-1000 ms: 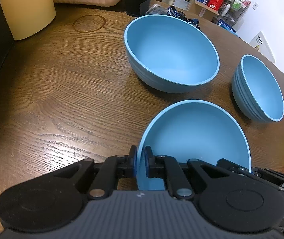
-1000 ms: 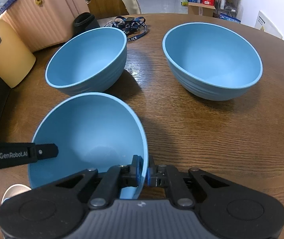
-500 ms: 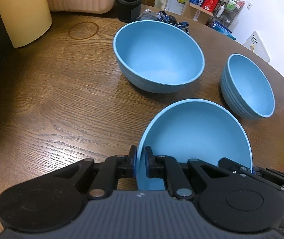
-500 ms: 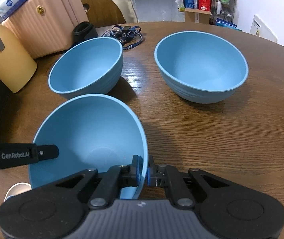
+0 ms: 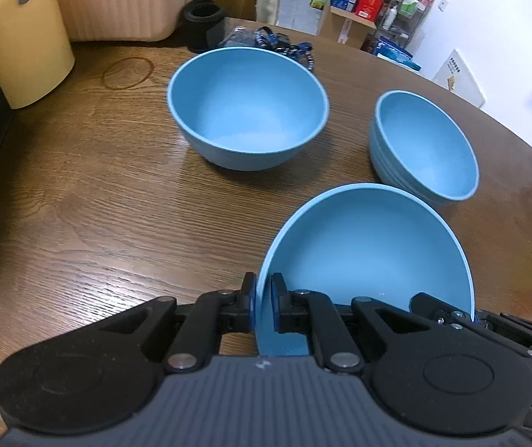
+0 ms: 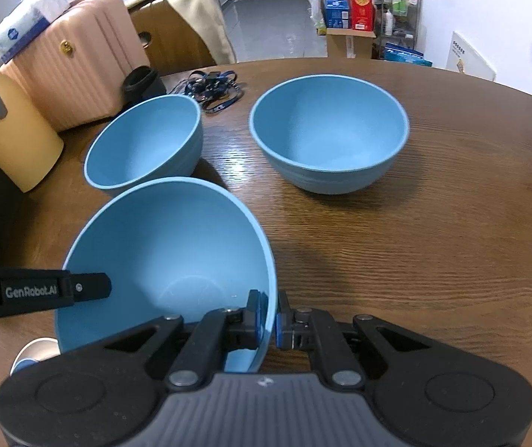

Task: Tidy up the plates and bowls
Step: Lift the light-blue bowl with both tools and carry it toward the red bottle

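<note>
Held bowl (image 5: 370, 249): plain light blue, matte, deep and round, thin rim, empty inside; faint circle visible at the bottom in the right wrist view (image 6: 169, 257). Tilted, off the table, carried between both tools. Left gripper (image 5: 264, 307) clamped on the rim at the bowl's left edge, one blue pad inside the wall and one outside. Right gripper (image 6: 268, 316) clamped likewise on the opposite rim; its black finger also seen at the far side of the bowl in the left view. Two more bowls of the same blue standing upright on the table beyond the held one: left bowl (image 5: 247, 104) wider-looking, right bowl (image 5: 424, 145) with faint ridges on its outer wall; the two apart from each other, both empty. Table (image 5: 79, 193): dark brown wood grain, rounded edge, a pale ring mark (image 5: 128, 72) near the far left. At the back edge: cream-yellow container (image 5: 16, 33), pink ribbed suitcase (image 6: 75, 70) with a tissue pack (image 6: 23, 18) on top, black cup (image 5: 204, 18), tangle of blue lanyards (image 5: 273, 39). Room behind: white wall, shelf of boxes and bottles (image 6: 366, 11), grey floor. Count: bowls three, one held, two resting; grippers two; plates none seen.
</note>
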The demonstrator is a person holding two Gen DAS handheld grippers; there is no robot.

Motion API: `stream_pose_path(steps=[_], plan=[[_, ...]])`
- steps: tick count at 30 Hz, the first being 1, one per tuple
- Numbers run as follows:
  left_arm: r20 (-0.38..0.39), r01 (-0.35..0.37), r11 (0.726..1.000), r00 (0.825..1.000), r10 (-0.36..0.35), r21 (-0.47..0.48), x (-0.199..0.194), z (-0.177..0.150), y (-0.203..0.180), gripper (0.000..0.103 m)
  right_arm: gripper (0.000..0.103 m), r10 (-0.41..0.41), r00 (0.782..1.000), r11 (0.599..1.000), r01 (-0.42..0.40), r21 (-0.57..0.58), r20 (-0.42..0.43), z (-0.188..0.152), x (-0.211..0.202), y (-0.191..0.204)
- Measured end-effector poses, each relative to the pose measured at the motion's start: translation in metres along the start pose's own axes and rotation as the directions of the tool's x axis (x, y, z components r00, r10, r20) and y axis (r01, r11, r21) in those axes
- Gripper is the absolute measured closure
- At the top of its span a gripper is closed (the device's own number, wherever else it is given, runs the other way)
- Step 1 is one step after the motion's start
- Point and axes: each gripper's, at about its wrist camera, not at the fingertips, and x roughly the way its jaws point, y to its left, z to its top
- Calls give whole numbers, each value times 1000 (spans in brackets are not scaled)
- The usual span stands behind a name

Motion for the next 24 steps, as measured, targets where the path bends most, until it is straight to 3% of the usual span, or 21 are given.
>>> stream_pose_path(steps=[13,24], plan=[[7,40,994,999,-41,99,-9,-12,-55,94,96,-49,998,996,45,77,46,-11,-30,-43],[-16,98,973,995,-97,210,-9,-28,-117,94,96,-117,991,980,103,170,72,-29,-55,-95]])
